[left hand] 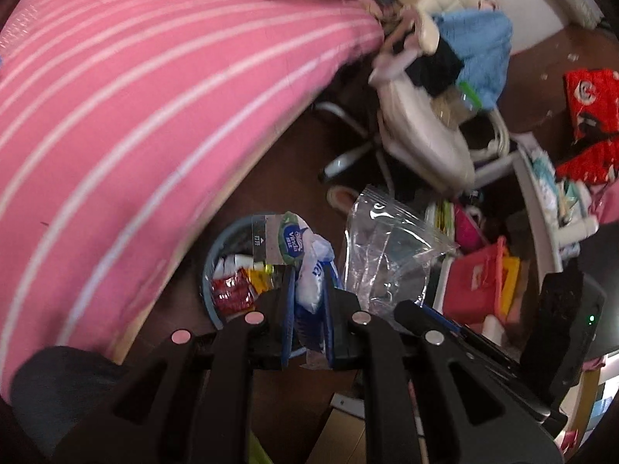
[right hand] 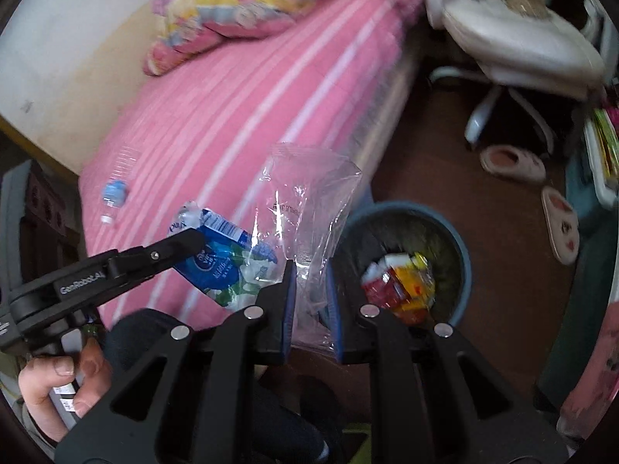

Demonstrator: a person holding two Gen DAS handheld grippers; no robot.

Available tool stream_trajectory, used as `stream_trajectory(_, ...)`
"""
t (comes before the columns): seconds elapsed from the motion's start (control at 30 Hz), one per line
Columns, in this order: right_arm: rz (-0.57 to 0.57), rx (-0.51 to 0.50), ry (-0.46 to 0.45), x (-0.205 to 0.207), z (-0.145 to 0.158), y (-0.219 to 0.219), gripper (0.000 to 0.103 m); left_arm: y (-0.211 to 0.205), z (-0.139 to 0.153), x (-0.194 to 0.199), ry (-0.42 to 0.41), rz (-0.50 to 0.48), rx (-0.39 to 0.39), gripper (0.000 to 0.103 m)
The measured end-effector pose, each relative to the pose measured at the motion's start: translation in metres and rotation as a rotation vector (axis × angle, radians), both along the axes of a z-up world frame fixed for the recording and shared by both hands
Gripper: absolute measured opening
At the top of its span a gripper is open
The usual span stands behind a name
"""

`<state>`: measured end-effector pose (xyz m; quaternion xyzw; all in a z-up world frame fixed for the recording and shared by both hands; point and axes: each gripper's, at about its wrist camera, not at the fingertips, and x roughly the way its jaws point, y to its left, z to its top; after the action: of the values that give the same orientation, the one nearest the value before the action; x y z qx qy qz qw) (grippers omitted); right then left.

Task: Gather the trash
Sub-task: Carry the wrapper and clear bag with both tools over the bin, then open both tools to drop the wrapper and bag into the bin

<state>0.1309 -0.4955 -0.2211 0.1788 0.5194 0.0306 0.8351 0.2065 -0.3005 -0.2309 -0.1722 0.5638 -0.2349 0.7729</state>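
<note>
My left gripper [left hand: 307, 282] is shut on a crumpled blue-and-white tissue wrapper [left hand: 305, 266], held above a round blue trash bin [left hand: 211, 270] on the floor; the wrapper also shows in the right wrist view [right hand: 220, 259]. My right gripper [right hand: 311, 290] is shut on a clear zip bag [right hand: 309, 201], held beside the bed edge, left of the bin [right hand: 462, 247]. The bag also shows in the left wrist view [left hand: 390, 251]. The bin holds red and yellow wrappers [right hand: 402, 290]. A clear plastic bottle [right hand: 118, 181] lies on the pink bed.
The pink striped bed [left hand: 127, 123] fills the left. A white swivel chair [left hand: 425, 135] piled with clothes stands beyond the bin. Two slippers [right hand: 514, 162] lie on the brown floor. Shelves with red and pink boxes [left hand: 479, 282] stand at right.
</note>
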Motion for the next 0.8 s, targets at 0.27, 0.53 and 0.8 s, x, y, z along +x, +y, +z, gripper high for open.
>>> stream_trajectory(0.27,-0.059,-0.019,0.122,0.006,-0.055,-0.026,0.016,-0.04,-0.058,0.014,0.063,-0.094,0.041,0.012)
stream_trajectory(0.53,-0.098,-0.048,0.216,0.02,-0.099,-0.042,0.017,-0.068,-0.105,0.04,0.143,-0.147,0.051,0.016)
stream_trajectory(0.8,-0.122,-0.064,0.278,0.025,-0.125,-0.05,0.052,-0.065,-0.12,0.054,0.197,-0.104,0.03,0.065)
